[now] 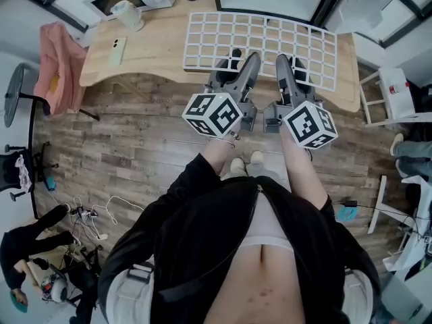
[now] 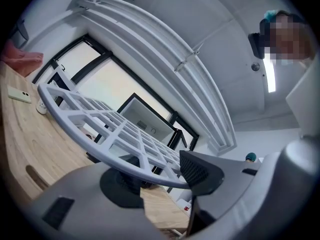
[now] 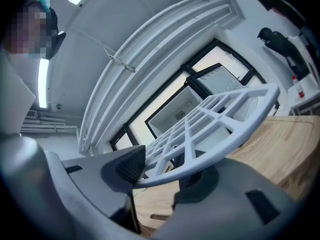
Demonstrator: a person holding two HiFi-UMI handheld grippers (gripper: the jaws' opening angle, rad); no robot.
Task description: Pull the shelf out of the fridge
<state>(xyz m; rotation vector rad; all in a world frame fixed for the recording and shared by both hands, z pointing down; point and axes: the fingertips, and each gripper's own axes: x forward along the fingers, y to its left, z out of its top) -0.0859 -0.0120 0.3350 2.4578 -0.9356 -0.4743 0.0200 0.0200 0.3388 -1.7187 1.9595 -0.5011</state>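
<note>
You're working in bright, even daylight from the windows (image 2: 125,84). A ceiling strip light (image 2: 270,76) glares white in both gripper views. Shadows on the counter (image 1: 155,52) are faint. The fisheye lens bends and darkens every edge. The shelf (image 2: 103,154) reads crisp, and whatever sits closest to the lens goes soft.

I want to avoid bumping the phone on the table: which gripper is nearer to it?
Left. The left gripper grips the shelf rim right of the phone; the right gripper grips it farther right.

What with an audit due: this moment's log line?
left hand-held gripper: on shelf | right hand-held gripper: on shelf | shelf: above table
</note>
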